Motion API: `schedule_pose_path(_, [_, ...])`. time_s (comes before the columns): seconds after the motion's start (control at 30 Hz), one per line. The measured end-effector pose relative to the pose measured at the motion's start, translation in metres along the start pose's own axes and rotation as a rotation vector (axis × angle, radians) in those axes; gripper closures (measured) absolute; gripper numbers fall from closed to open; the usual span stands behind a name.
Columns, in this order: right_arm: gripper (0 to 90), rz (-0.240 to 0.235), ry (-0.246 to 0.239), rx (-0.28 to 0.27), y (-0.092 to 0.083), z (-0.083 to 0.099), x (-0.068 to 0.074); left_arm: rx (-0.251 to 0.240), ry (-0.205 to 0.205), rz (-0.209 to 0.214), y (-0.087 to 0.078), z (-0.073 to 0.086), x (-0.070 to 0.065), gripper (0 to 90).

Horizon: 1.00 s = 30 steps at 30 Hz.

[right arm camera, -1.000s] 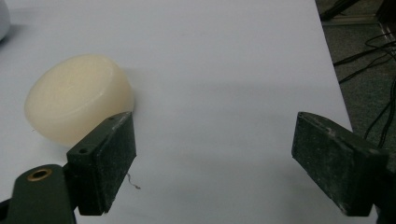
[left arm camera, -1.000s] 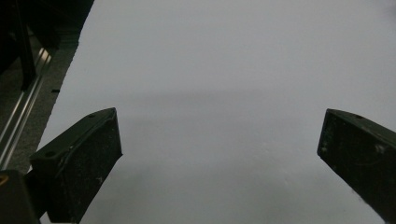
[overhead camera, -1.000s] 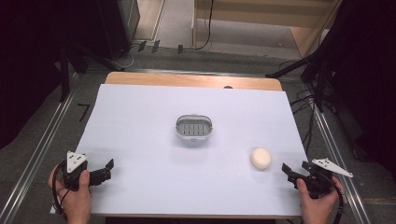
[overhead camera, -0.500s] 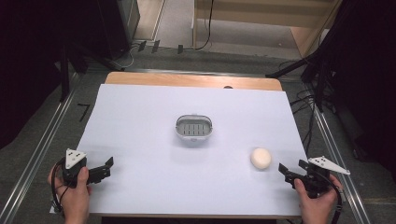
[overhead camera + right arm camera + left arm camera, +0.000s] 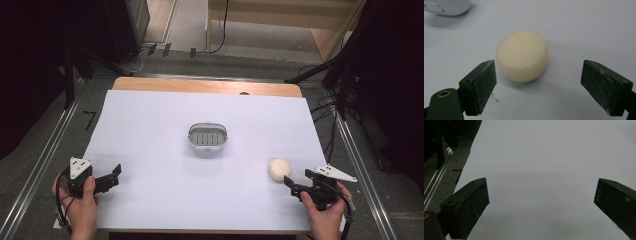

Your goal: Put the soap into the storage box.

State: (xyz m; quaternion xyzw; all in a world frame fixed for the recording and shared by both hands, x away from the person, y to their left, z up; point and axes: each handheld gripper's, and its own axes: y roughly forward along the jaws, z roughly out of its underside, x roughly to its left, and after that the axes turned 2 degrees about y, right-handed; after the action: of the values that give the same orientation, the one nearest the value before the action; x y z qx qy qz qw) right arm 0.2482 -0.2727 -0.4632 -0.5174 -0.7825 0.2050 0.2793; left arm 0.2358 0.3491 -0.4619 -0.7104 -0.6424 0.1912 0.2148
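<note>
Soap (image 5: 522, 59) lies whole ahead of right hand-held gripper (image 5: 539, 86), dish (image 5: 447, 6) cropped.

Inspector A: Any lettering, labels, brands or numbers legible?

Inspector B: None. One dark mark on the floor (image 5: 90, 120) beside the table's left edge resembles a "7", but it cannot be read with certainty.

A white slotted dish (image 5: 207, 137) sits mid-table on the white sheet (image 5: 150, 130).
</note>
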Motion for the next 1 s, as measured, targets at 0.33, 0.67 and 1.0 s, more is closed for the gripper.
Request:
schedule_pose_path(0.33, [13.6, -0.020, 0.000, 0.019, 0.012, -0.005, 0.014, -0.007, 0.020, 0.022, 0.000, 0.003, -0.001, 0.4])
schedule_pose_path(0.67, [13.5, 0.013, 0.004, 0.067, 0.031, -0.009, 0.020, -0.004, 0.032, -0.007, 0.001, 0.003, -0.004, 12.8])
schedule_pose_path(1.0, [14.4, 0.057, -0.003, 0.108, 0.046, -0.011, 0.027, 0.001, 0.036, 0.004, 0.001, 0.003, -0.004, 11.7])
